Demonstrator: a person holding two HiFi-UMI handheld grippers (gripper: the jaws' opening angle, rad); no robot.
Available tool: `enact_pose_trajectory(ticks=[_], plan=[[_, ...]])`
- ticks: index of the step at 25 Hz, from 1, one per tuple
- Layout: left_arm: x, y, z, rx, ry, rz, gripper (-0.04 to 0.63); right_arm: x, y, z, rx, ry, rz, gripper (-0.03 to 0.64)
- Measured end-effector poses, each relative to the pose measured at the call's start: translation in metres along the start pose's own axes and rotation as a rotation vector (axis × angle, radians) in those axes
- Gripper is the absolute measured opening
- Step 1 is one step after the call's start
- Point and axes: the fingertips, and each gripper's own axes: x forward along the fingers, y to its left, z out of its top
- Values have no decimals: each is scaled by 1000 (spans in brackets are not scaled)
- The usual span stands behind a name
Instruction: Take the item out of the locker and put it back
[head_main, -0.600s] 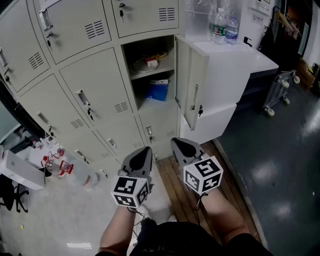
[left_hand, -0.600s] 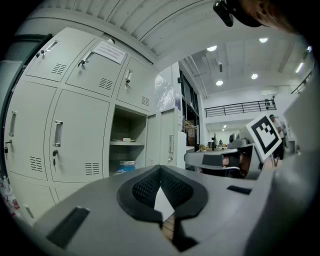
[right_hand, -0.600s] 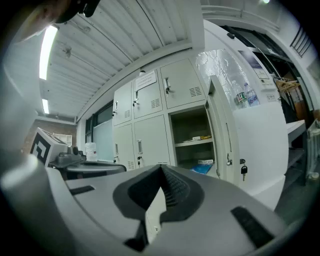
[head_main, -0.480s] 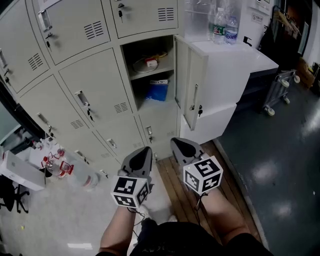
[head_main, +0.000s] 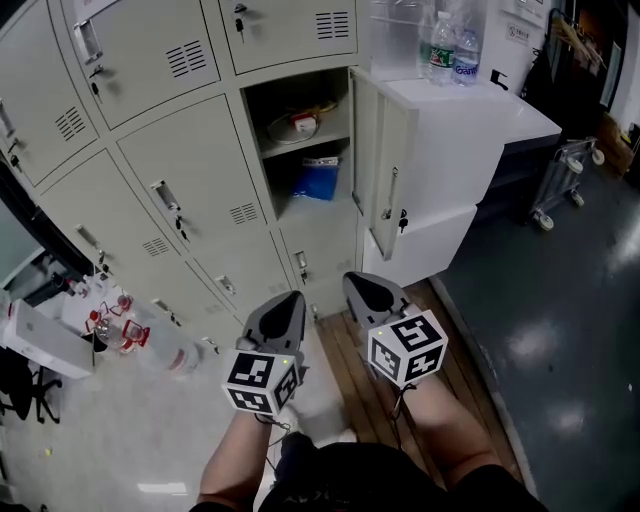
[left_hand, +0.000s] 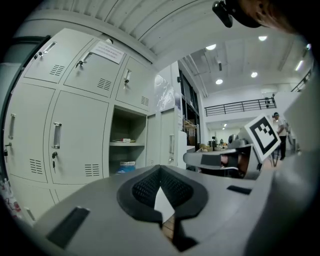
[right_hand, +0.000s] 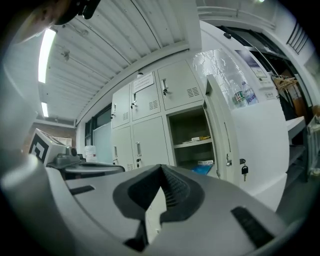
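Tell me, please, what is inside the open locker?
In the open locker, the upper shelf holds a white plate and a small red-and-white item; below sits a blue package. The back corners are shadowed, so anything there is hidden.

open locker compartment (head_main: 290, 100) ahead, door (head_main: 385, 170) swung rightward

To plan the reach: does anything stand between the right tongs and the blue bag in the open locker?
Nothing visible does. The blue bag lies below the shelf, the locker door is swung aside to the right, and the right tongs are shut, empty.
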Motion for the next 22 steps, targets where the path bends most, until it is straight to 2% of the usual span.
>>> enact_pose_trajectory(ticks=[12, 22], plan=[[12, 16, 9, 18, -13, -23, 3, 23, -2, 9, -9, -7, -1, 0], [34, 55, 23, 26, -37, -75, 3, 69, -3, 27, -40, -19, -47, 0]])
